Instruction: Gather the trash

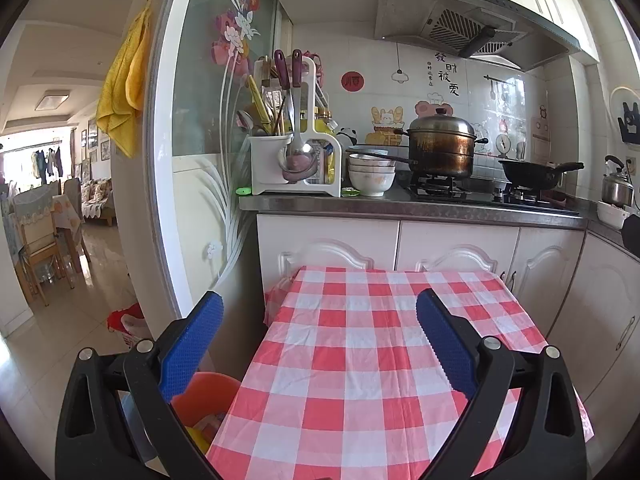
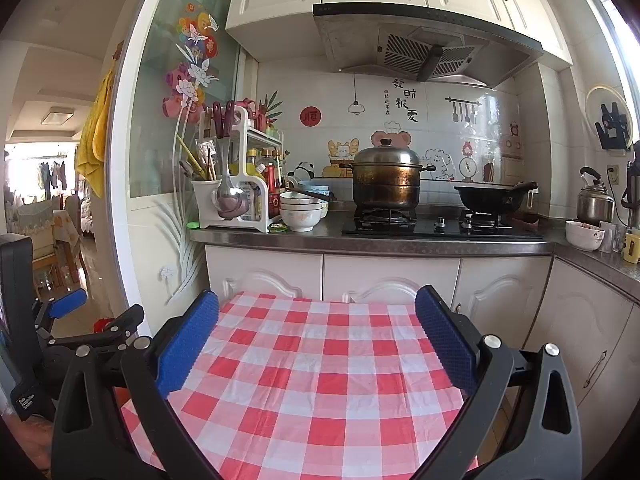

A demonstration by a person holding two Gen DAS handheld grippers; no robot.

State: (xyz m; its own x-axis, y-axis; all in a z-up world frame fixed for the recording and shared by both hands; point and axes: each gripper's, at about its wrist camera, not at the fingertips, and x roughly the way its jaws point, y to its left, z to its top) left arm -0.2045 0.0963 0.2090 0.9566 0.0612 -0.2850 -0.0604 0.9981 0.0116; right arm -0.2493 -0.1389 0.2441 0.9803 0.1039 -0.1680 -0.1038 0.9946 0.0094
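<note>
Blue ribbed pads nearest the lens in both views, jaws spread wide, nothing between. Left gripper (image 1: 320,312) held over the left part of a table w/ red-white checked cloth (image 1: 360,360); right gripper (image 2: 316,312) over the same cloth (image 2: 312,380), more centred. No loose trash visible on the cloth, only creases. Orange bin (image 1: 204,396) on the floor just beside the table's left edge, partly behind the left finger, something yellow inside; too hidden to tell what. Seen in left view only; also a red bag (image 1: 124,320) on the floor tiles further out. Right view alone shows the left gripper (image 2: 68,304) from the side at frame left, plus a white bowl (image 2: 584,234) and yellow mug (image 2: 632,246) on the side counter. Beyond the table: white cabinets, steel counter (image 2: 280,240), utensil rack (image 1: 296,136), stacked bowls (image 1: 372,174), steamer pot (image 1: 440,144) and black wok (image 1: 536,174) on gas hob, kettle (image 2: 594,200), range hood above. Dining rm through doorway at left.
</note>
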